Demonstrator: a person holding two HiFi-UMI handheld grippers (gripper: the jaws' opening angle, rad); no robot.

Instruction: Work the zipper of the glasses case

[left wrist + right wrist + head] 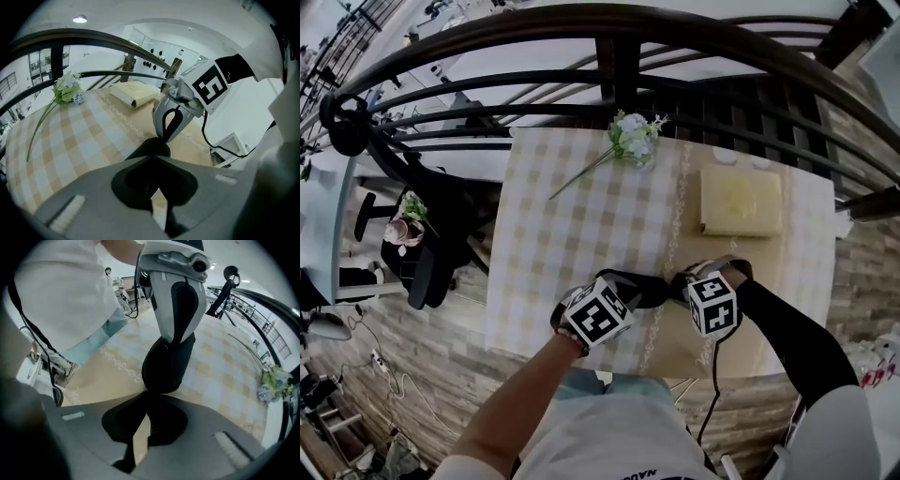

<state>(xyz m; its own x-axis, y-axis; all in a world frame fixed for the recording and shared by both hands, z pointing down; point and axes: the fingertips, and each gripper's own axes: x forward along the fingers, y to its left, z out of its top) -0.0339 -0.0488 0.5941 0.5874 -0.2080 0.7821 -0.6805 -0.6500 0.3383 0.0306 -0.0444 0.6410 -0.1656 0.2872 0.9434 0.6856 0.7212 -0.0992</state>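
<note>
The black glasses case (645, 287) is held just above the checked tablecloth near the table's front edge, between the two grippers. My left gripper (621, 285) is shut on the case's left end; in its own view the jaws (153, 155) meet on the case's dark tip (151, 147). My right gripper (682, 283) is shut on the right end, and its own view has the case (165, 365) running straight out from its closed jaws (148, 395) to the left gripper (178, 301). The zipper itself is not visible.
A small flower sprig (630, 137) lies at the table's far edge. A pale yellow folded item (741, 199) sits at the far right. A dark curved railing (609, 56) runs behind the table (534, 281). A black chair (422, 253) stands lower left.
</note>
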